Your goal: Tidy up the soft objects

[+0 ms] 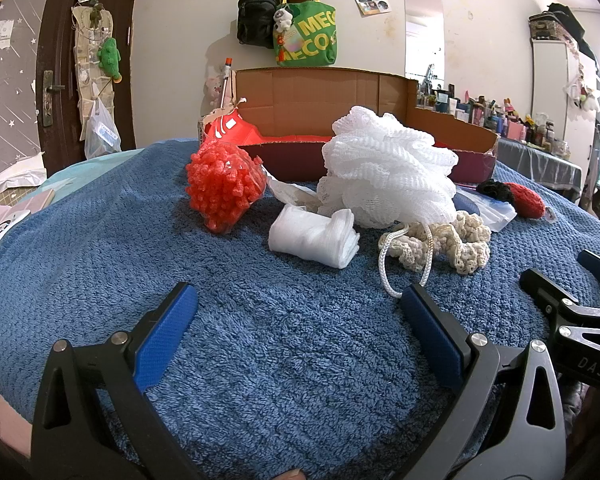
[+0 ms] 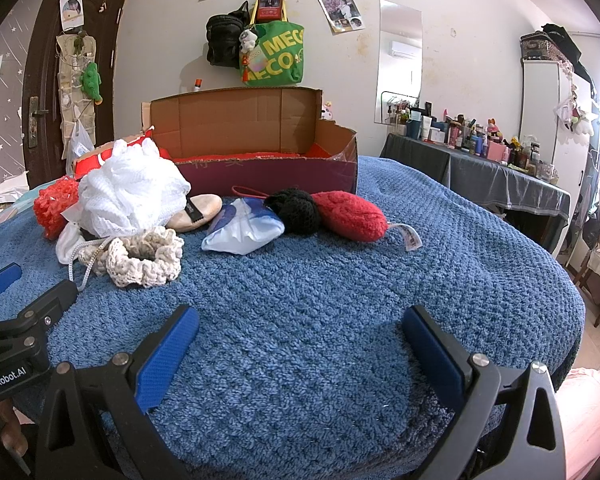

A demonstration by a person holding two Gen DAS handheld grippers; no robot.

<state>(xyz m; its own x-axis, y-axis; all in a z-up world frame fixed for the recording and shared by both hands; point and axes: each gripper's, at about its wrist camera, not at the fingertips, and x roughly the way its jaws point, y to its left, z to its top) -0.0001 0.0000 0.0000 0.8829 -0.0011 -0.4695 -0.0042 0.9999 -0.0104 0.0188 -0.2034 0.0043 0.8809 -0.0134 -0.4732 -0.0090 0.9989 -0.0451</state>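
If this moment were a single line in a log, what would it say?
left gripper: open, empty | right gripper: open, empty | soft items: white mesh pouf, red fuzzy pouch on blue towel | cardboard box: open behind

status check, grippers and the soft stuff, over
Left gripper open, empty, low over the blue towel. Right gripper open, empty. Soft pile, white mesh puff on top, still outside the cardboard box. Nothing in the way.

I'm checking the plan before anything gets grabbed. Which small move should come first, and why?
Probably ease the left gripper forward toward the folded white cloth: both grippers are open and empty, that cloth lies nearest and unobstructed on the blue towel, and the cardboard box waits behind.
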